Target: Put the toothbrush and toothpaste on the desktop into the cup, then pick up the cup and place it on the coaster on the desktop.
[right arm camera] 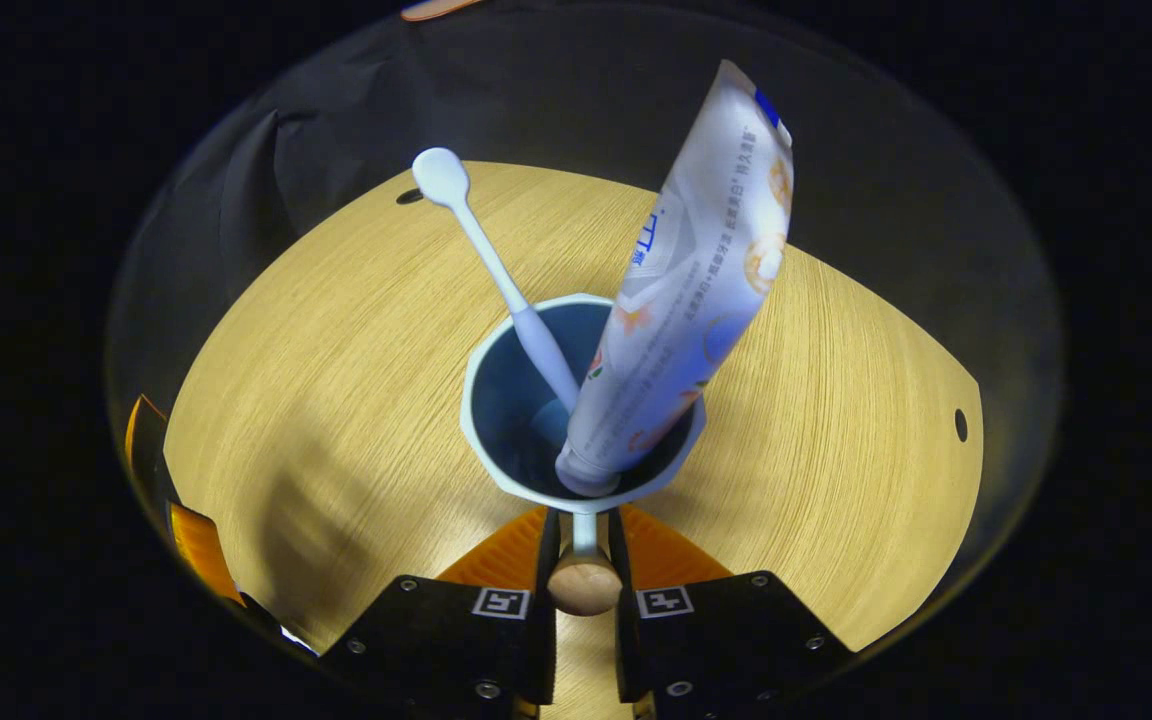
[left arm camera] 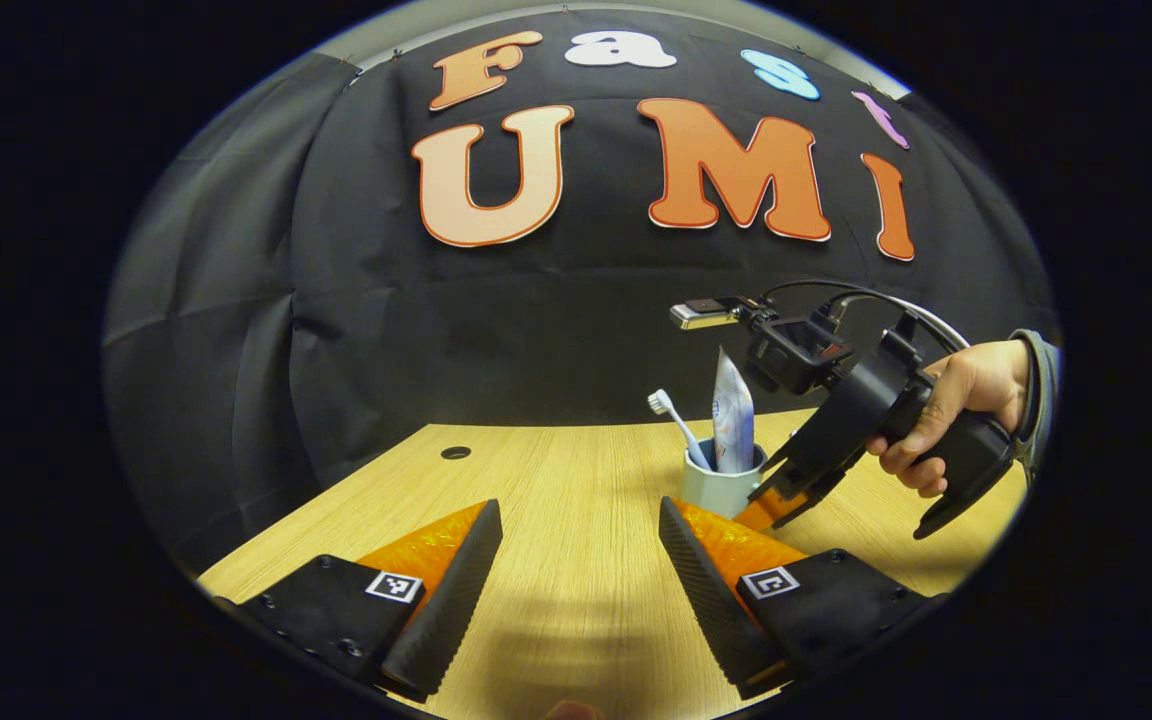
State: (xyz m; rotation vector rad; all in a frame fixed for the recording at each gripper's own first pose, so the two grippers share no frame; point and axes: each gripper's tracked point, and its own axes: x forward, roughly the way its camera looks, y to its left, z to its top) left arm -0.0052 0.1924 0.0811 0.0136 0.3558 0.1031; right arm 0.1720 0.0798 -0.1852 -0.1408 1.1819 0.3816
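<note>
Toothbrush point(right arm camera: 496, 270) and toothpaste point(right arm camera: 681, 290) both stand inside the cup point(right arm camera: 496, 400), which sits on the wooden desktop point(right arm camera: 336, 400). In the right gripper view the cup is seen from above: pale outside, blue inside, with a faceted rim. The toothbrush leans toward the left of that view with its head up and well clear of the rim, while the toothpaste tube rests cap-down against the near inner wall and tilts up to the right, its flat crimped end highest. A handle with a round wooden knob point(right arm camera: 584, 585) juts from the cup's near side, and the right gripper point(right arm camera: 582, 560) has its two fingers closed tight on either side of that handle, pressing on it just behind the rim. In the left gripper view the same cup point(left arm camera: 721, 488) shows farther off on the desktop point(left arm camera: 576, 480), with the toothbrush point(left arm camera: 676, 425) and toothpaste point(left arm camera: 733, 415) sticking up from it, and the right gripper point(left arm camera: 786, 490) reaching down to it from the right, held by a hand point(left arm camera: 956, 410) in a grey sleeve. The left gripper point(left arm camera: 581, 560) hangs just above bare desktop, near the cup but apart from it, its fingers spread wide with nothing between them. A small round hole point(left arm camera: 455, 452) marks the desktop toward its far edge.
</note>
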